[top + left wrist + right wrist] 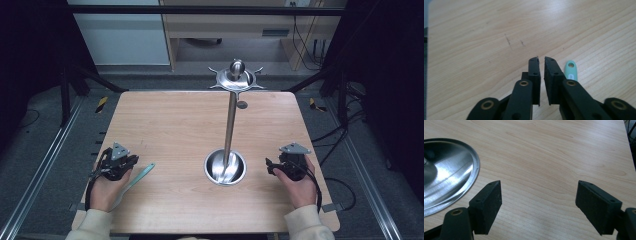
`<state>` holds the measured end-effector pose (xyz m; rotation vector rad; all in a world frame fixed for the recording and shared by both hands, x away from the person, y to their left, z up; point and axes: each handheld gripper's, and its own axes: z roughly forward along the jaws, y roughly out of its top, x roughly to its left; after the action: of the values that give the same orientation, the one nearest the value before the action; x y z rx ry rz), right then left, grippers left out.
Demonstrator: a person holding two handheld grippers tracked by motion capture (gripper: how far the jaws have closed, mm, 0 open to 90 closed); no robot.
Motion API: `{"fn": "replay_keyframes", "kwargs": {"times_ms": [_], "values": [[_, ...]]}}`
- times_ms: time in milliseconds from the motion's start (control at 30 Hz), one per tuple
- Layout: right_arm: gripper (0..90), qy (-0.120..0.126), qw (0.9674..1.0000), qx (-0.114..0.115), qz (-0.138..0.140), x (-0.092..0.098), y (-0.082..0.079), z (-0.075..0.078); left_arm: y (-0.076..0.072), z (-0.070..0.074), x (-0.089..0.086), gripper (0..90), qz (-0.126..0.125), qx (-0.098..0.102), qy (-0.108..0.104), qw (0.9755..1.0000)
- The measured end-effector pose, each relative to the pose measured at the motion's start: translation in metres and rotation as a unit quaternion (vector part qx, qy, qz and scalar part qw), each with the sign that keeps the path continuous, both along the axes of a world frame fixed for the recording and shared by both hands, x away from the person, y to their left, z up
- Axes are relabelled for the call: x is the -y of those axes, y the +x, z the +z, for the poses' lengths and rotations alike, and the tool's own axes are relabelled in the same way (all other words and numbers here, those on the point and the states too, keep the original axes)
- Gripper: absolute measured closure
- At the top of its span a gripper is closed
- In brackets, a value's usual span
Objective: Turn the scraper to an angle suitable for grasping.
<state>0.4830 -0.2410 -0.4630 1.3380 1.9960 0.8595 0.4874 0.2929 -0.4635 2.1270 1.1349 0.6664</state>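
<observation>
The mint-green handled utensil (138, 175) lies flat on the wooden surface (175, 125), just beside the left gripper (134, 161), its holed end (571, 65) showing past that gripper's right jaw in the left gripper view. The left gripper's jaws stand nearly shut, a thin slit between them, with nothing held. The step in hand looks like picking this utensil up, probably to hang it on the steel stand (230, 125) that rises from a round dish base (225, 167) at mid-surface, with hooked arms around its top disc (236, 78).

To do it well, the left jaws would need to spread first, shift sideways over the handle and close across its narrow width, leaving the hole free for a hook. The right gripper (270, 166) rests near the base, jaws wide apart and empty; it could steady the base rim (475, 170) during hanging.

A faint mark sits on the handle below the hole, too blurred to read; no other writing shows.
</observation>
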Motion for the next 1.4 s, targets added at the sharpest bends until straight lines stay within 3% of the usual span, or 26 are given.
{"fn": "replay_keyframes", "kwargs": {"times_ms": [33,167,700,967,1033,1100,1200,1300,1400], "values": [[21.4,0.0,1.0,-0.001,0.002,-0.001,0.0,0.0,0.0,0.0,0.0,88.2,0.0,0.0,0.0,1.0],[21.7,0.001,1.0,0.0,0.004,-0.003,-0.001,0.0,0.005,-0.006,0.003,90.0,-0.013,-0.031,0.007,0.9994],[22.0,0.001,1.0,-0.002,0.006,-0.002,-0.001,0.0,0.008,-0.019,0.016,90.0,-0.042,-0.071,0.03,0.9961],[22.1,0.003,1.0,-0.002,0.006,-0.002,0.0,0.0,0.004,-0.017,0.026,90.0,-0.063,-0.08,0.026,0.9945],[22.1,0.003,1.0,-0.002,0.007,-0.002,-0.001,0.0,-0.001,-0.016,0.033,90.0,-0.076,-0.078,0.036,0.9935],[22.1,0.003,1.0,-0.002,0.007,-0.002,-0.001,0.0,-0.005,-0.014,0.039,90.0,-0.092,-0.078,0.039,0.9919],[22.1,0.003,1.0,-0.002,0.007,-0.002,0.0,0.0,-0.012,-0.012,0.049,90.0,-0.125,-0.089,0.034,0.9875],[22.1,0.001,1.0,0.0,0.008,-0.001,0.0,0.0,-0.015,-0.01,0.054,90.0,-0.13,-0.083,0.048,0.9869],[22.1,0.002,1.0,0.002,0.006,0.0,0.0,0.001,-0.017,0.008,0.053,90.0,-0.124,-0.061,0.036,0.9897]]}}
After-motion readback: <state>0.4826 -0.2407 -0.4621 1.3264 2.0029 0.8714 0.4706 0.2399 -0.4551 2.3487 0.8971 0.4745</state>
